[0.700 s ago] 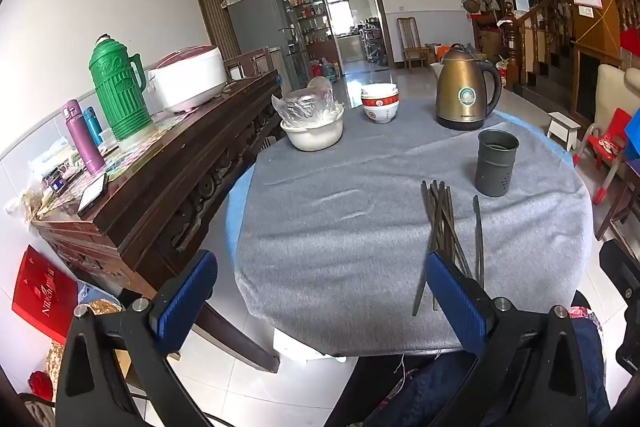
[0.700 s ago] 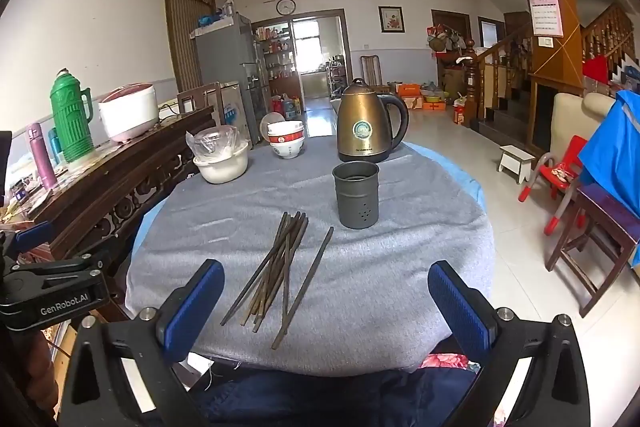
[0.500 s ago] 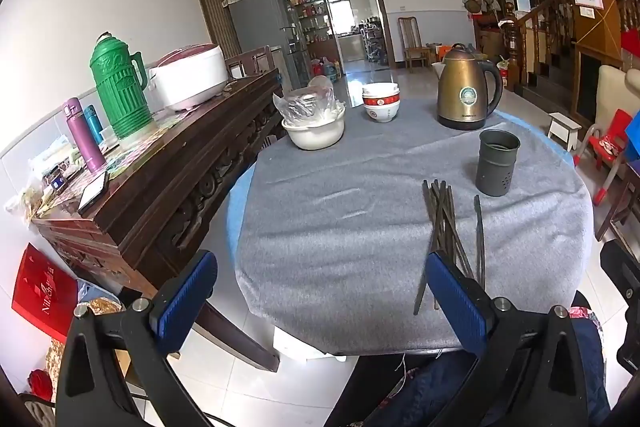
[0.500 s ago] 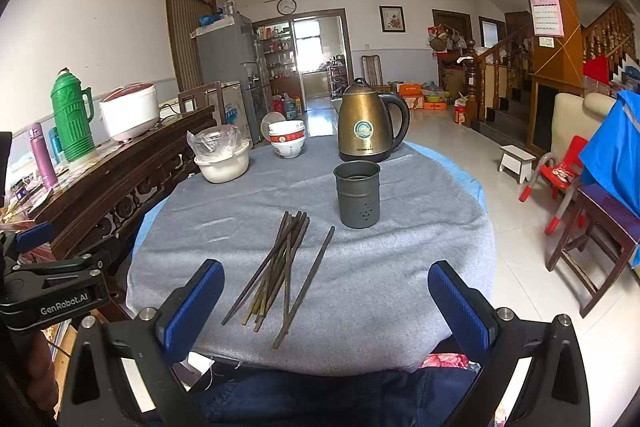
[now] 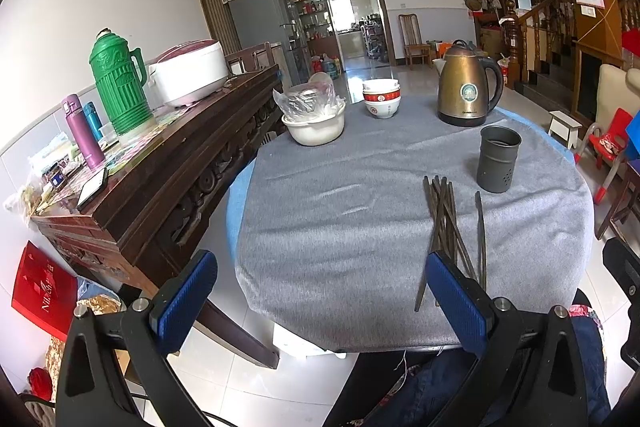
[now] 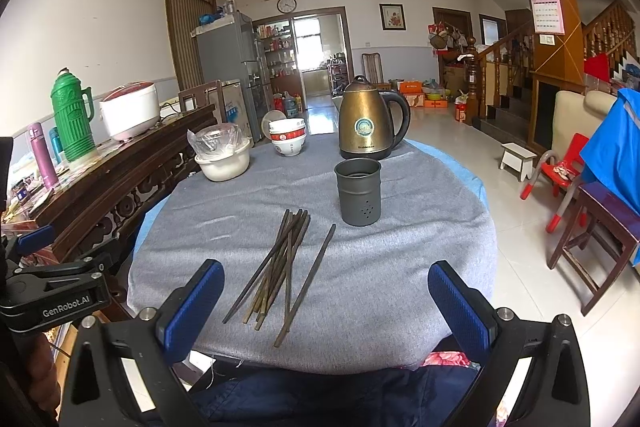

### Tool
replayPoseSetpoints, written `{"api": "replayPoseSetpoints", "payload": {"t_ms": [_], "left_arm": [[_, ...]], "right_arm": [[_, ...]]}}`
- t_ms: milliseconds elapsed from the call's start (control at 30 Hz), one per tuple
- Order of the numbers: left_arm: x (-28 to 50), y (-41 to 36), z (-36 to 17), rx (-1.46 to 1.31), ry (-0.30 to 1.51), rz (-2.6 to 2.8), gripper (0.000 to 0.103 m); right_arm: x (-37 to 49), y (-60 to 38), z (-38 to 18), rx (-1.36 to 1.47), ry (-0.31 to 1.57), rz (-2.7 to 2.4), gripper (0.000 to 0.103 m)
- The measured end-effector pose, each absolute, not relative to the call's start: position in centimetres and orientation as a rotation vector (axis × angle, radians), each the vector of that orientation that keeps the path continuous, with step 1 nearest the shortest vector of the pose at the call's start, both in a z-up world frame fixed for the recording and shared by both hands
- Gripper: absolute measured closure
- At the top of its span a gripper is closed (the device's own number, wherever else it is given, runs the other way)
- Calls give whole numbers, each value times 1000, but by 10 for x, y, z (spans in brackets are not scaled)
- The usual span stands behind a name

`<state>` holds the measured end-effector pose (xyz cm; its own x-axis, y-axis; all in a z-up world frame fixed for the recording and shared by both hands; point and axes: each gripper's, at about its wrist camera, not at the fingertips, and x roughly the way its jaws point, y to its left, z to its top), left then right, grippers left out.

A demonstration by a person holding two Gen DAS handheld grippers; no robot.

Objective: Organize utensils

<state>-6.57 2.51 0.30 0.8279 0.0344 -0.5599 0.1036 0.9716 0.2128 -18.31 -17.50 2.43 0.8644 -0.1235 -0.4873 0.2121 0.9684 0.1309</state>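
Several dark chopsticks (image 6: 280, 263) lie in a loose bundle on the grey cloth of the round table (image 6: 420, 227), with one chopstick (image 6: 308, 283) apart to their right. A dark grey perforated holder cup (image 6: 358, 191) stands upright behind them. My right gripper (image 6: 326, 301) hovers open over the table's near edge, the bundle showing between its blue pads. In the left wrist view the chopsticks (image 5: 442, 223) and the cup (image 5: 499, 159) sit to the right. My left gripper (image 5: 320, 293) is open and holds nothing, left of the bundle.
A brass-coloured kettle (image 6: 370, 125), stacked red-and-white bowls (image 6: 288, 141) and a white bowl with plastic wrap (image 6: 224, 159) stand at the table's far side. A dark wooden sideboard (image 5: 168, 163) with a green thermos (image 5: 120, 83) runs along the left. A person's dark-clothed lap (image 6: 320, 395) is below.
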Motion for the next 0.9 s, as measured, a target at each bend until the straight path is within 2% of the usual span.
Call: {"api": "replayPoseSetpoints", "payload": {"t_ms": [900], "left_arm": [[-60, 24, -7, 242, 612, -45, 0]], "right_arm": [[-172, -181, 18, 223, 559, -164, 0]]}}
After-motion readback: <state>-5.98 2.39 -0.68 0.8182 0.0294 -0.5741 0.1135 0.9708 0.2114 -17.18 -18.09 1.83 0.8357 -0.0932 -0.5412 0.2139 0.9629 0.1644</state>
